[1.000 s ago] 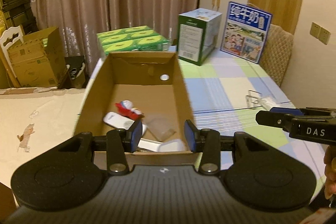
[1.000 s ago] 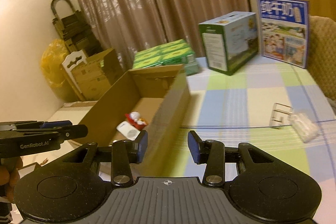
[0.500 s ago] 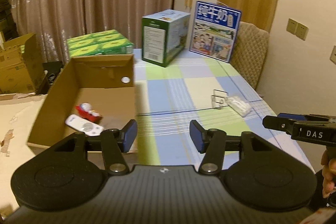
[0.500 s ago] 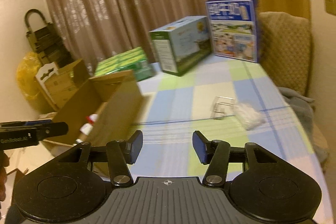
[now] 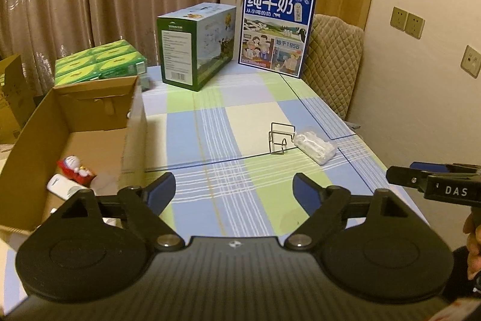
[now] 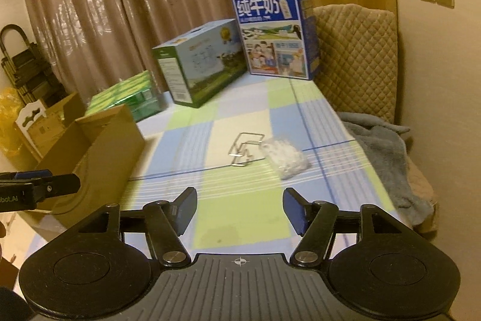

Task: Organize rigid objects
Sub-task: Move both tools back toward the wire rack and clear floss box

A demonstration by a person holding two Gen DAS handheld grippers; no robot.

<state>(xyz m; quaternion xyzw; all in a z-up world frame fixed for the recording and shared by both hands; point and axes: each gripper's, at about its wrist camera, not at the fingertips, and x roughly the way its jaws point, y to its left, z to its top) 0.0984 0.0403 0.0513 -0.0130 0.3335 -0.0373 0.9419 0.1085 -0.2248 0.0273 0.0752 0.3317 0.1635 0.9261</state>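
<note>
A bent wire stand (image 5: 281, 139) sits on the checked tablecloth beside a clear plastic packet (image 5: 315, 144); both show in the right wrist view, stand (image 6: 245, 149) and packet (image 6: 285, 157). An open cardboard box (image 5: 132, 122) on the left holds a red-and-white toy (image 5: 73, 167) and a white flat device (image 5: 61, 187). My left gripper (image 5: 234, 192) is open and empty, above the table near the box. My right gripper (image 6: 239, 208) is open and empty, some way short of the stand.
A green carton (image 5: 195, 47), a blue milk carton (image 5: 275, 30) and a green pack (image 5: 99, 65) stand at the table's far end. A padded chair (image 6: 357, 53) with a grey blanket (image 6: 387, 155) is at the right. The box wall also shows in the right wrist view (image 6: 105, 152).
Both grippers have swung right, from over the cardboard box to facing the wire stand and packet. Both have opened wider.
</note>
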